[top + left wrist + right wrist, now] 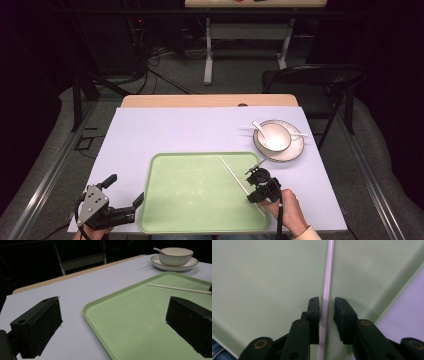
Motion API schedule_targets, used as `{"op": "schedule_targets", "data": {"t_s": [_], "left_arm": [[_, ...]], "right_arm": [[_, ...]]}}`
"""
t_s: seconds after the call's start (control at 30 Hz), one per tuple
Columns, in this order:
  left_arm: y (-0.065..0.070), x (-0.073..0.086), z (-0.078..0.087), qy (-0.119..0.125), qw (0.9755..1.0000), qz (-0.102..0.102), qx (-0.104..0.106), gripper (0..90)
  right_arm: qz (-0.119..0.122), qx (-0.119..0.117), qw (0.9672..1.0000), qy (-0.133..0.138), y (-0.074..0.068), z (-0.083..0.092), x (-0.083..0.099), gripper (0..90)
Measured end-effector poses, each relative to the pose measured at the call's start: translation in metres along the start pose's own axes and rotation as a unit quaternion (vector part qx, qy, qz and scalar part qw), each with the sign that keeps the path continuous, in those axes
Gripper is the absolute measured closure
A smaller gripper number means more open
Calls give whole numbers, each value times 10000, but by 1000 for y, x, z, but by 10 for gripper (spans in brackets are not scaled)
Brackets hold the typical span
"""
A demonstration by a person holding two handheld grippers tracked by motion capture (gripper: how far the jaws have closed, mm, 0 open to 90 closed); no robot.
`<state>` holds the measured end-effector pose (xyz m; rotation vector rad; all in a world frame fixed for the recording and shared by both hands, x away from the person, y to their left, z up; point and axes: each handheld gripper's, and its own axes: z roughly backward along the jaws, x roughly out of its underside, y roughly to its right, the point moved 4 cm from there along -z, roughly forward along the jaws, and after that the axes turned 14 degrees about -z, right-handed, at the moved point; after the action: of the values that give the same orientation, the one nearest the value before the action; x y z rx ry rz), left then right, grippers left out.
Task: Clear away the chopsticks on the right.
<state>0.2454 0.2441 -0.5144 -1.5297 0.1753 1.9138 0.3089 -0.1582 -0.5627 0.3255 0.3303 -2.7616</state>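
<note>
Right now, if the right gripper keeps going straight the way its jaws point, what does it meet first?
The green tray. The right gripper points down at it, jaws slightly apart with the white chopstick between them. Contact looks close, though depth is hard to judge.

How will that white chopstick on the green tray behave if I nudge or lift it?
The chopstick looks thin, straight and glossy, so probably stiff, light and slippery. Lying flat on the smooth tray, it may roll or skid sideways. The right tool straddles it with a gap on one side, so close squarely.
</note>
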Motion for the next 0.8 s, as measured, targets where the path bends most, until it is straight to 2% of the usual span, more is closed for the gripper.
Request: {"op": "schedule_targets", "data": {"t_s": [0.17,0.27,0.37,0.43,0.47,0.7,0.73,0.8], "left_arm": [[0,0,0,6,10000,-7,-3,1],[0,0,0,-4,10000,-19,0,1],[0,0,-1,7,10000,-16,-7,1],[0,0,-1,3,10000,-20,-4,1],[1,0,-1,5,10000,-17,-7,1],[0,0,-2,-31,10000,-22,24,1],[0,0,-2,-32,10000,-20,21,2],[1,0,-2,-54,10000,-40,31,1]], "right_arm": [[340,28,9994,6,2,2,1,489],[675,19,9975,191,2,8,1,344],[838,16,9959,341,5,13,-1,231],[897,11,9953,374,6,15,-2,205],[995,-29,9941,428,7,18,-2,158],[1208,-69,9907,617,13,31,-3,96],[1289,-34,9892,696,16,37,-3,66],[1332,-19,9881,769,19,42,-4,37]]}}
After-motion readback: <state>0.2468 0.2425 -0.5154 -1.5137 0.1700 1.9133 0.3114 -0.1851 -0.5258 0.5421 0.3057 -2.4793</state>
